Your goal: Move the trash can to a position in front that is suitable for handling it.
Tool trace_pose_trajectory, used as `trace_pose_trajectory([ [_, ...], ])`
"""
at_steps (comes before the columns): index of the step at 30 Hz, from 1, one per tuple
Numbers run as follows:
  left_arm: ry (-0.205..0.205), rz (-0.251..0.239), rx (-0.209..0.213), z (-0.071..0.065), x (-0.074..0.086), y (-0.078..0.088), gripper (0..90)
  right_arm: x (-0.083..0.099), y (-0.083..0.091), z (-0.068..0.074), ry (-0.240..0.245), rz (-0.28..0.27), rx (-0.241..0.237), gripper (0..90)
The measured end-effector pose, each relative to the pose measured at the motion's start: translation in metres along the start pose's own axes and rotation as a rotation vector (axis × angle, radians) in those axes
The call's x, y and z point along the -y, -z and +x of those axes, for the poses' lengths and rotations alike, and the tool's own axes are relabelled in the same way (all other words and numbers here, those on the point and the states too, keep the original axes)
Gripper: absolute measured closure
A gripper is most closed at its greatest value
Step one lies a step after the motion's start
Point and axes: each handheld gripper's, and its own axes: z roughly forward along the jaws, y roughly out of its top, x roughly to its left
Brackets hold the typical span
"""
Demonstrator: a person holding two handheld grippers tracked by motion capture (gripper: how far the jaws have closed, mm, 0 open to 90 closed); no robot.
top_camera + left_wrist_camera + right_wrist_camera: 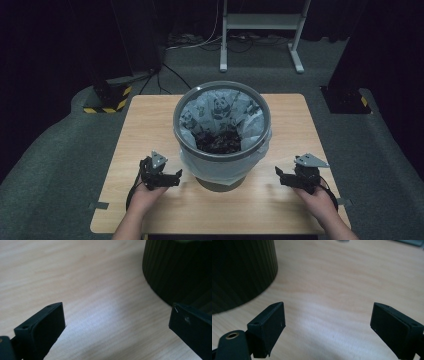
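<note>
grey bin (222,132) stands between left tongs (176,176) and right tongs (278,173), both spread apart, empty.

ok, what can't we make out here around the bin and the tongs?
- Dark contents of the bin: too small and dim in the high view to identify.
- Bin top and bag: cut off by the frame edge in both gripper views; the ribbed wall shows.
- Bin base: largely hidden by the overhanging bag in the high view.
- Left tongs and right tongs: small in the high view; the gripper views show both open.
</note>
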Motion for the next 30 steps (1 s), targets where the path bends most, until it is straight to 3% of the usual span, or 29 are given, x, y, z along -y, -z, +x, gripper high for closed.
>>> trace_pose_trajectory([
  [7, 0.015, -0.103, -0.024, 0.0, -0.017, 0.015, 0.8, -0.024, 0.014, 0.007, -0.004, -0.093, 0.007, 12.6],
  [14, 0.089, -0.177, -0.05, 0.004, -0.028, 0.026, 0.8, -0.044, 0.019, 0.016, 0.019, -0.143, 0.014, 12.6],
  [21, 0.152, -0.263, -0.08, 0.012, -0.041, 0.041, 0.9, -0.062, 0.016, 0.014, 0.022, -0.167, 0.04, 12.6],
  [30, 0.162, -0.292, -0.08, 0.015, -0.064, 0.034, 1.5, -0.085, 0.006, 0.011, 0.006, -0.202, 0.064, 12.5],
])
